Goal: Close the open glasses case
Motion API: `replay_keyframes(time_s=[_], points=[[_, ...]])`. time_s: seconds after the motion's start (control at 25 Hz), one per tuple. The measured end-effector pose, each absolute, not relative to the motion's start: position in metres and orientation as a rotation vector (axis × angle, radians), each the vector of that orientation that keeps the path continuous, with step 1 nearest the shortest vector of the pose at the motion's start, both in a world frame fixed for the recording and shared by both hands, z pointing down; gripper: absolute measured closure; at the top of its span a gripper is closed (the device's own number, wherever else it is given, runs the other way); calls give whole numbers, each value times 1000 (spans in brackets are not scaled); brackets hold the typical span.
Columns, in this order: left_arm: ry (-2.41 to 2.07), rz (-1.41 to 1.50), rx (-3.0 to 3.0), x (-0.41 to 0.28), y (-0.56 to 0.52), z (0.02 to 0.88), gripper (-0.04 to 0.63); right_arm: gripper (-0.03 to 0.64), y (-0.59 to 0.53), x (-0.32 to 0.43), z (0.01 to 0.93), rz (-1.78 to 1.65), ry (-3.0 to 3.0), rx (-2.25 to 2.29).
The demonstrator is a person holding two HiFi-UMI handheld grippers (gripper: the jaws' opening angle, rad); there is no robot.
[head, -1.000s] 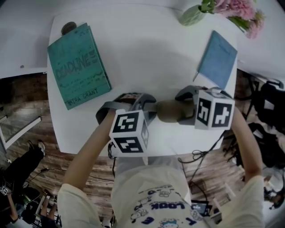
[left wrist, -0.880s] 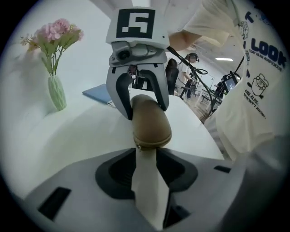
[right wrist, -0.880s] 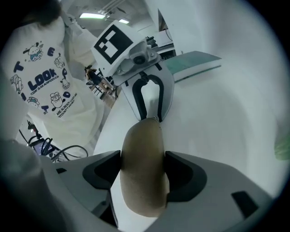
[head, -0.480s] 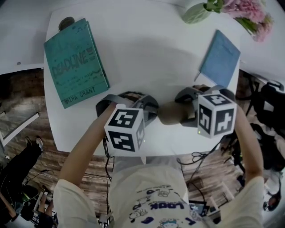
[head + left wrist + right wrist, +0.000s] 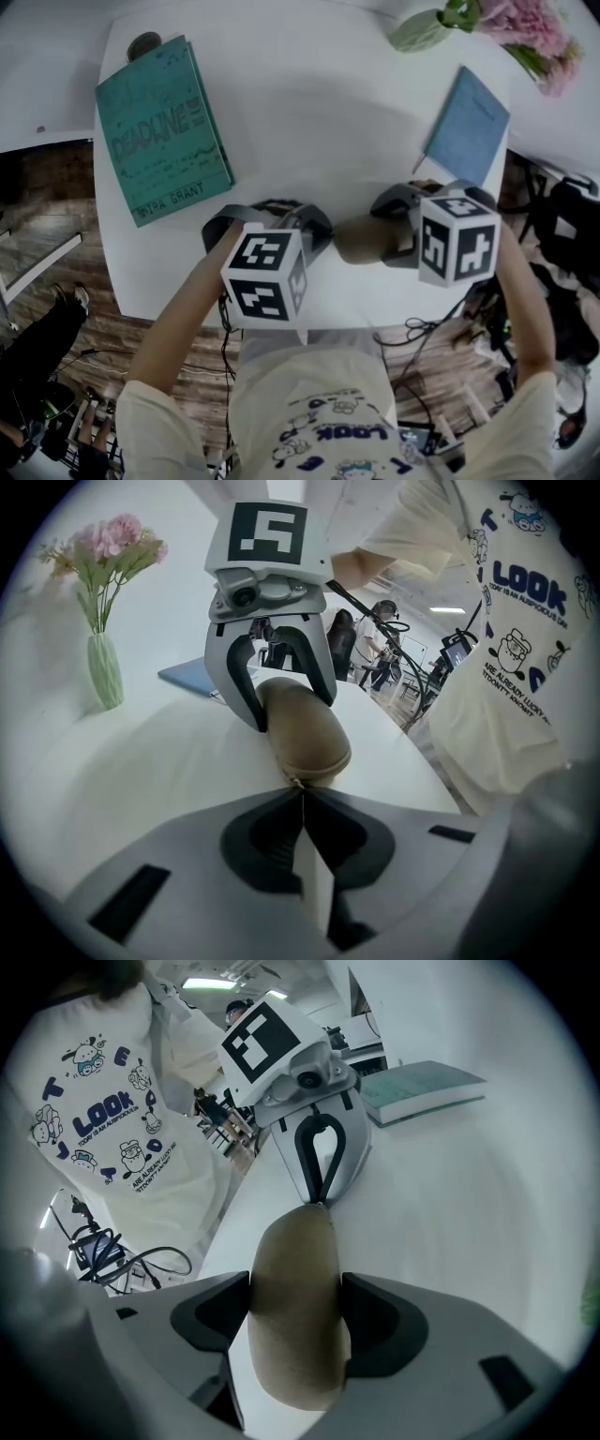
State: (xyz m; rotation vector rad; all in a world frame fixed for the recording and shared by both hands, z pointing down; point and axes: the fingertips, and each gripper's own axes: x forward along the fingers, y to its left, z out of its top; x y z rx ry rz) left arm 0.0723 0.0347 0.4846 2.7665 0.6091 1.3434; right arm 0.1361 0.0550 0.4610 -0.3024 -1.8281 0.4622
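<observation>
The tan case [image 5: 359, 236] lies on the white table [image 5: 309, 122] near its front edge, between the two grippers. The right gripper [image 5: 296, 1309] clamps one end of it across the width. The left gripper [image 5: 302, 795] has just brought its jaws together, tips at the zip tab [image 5: 296, 782] on the other end, though whether they pinch the tab I cannot tell. Further out lie a green book [image 5: 164, 131] at the left, a blue book [image 5: 469, 127] at the right, and a vase [image 5: 419, 33] with pink flowers [image 5: 525, 23] at the back edge.
</observation>
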Motion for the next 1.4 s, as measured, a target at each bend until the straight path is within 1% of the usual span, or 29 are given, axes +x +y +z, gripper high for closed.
replay_keyframes(time_s=[0.56,1.4], points=[[276,1281,2698,70,26,482,589,316,56,135,462,474,-1840,-294],[295,1418,2796,70,33,480,597,316,54,135,466,511,-1795,-260]])
